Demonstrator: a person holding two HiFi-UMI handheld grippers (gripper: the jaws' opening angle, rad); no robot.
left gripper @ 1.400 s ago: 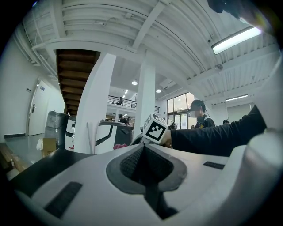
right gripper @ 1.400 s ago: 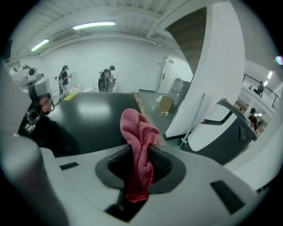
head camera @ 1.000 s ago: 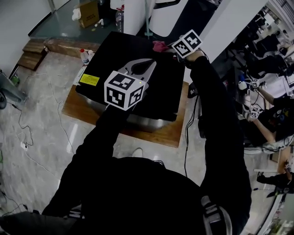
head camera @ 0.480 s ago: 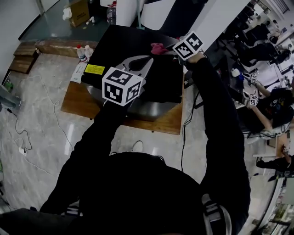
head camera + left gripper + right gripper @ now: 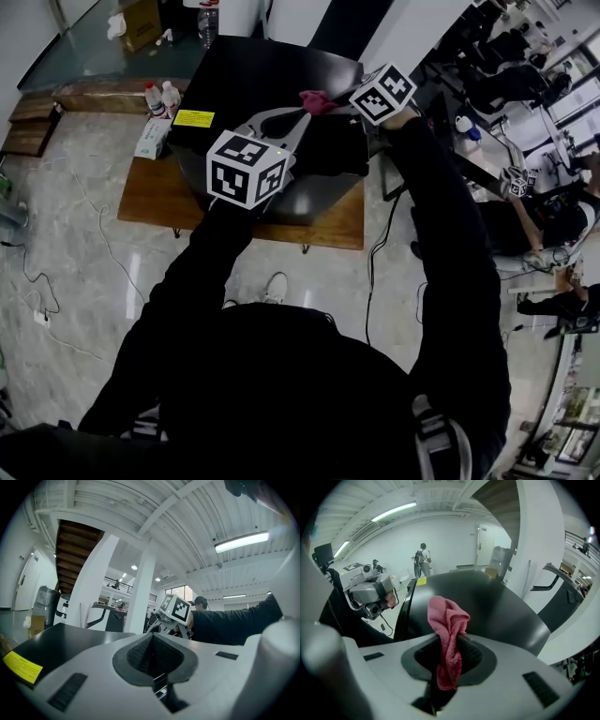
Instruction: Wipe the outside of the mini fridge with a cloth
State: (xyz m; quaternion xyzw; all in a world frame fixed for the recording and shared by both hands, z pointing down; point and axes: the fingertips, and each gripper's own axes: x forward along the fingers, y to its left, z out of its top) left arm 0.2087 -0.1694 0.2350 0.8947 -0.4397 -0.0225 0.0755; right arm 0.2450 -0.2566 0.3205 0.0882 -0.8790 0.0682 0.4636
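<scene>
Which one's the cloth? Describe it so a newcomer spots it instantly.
Find the black mini fridge on the wooden platform. Over its right side, the right tongs pinch the cloth: the only pink, crumpled thing there.

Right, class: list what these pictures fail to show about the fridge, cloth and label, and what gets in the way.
Head view: most of the mini fridge sides, hidden under its own top and the left gripper.
Head view: print on the yellow label, too small to read.
Right gripper view: whether the cloth touches the fridge top; the cloth's folds and the right gripper hide the contact.
</scene>
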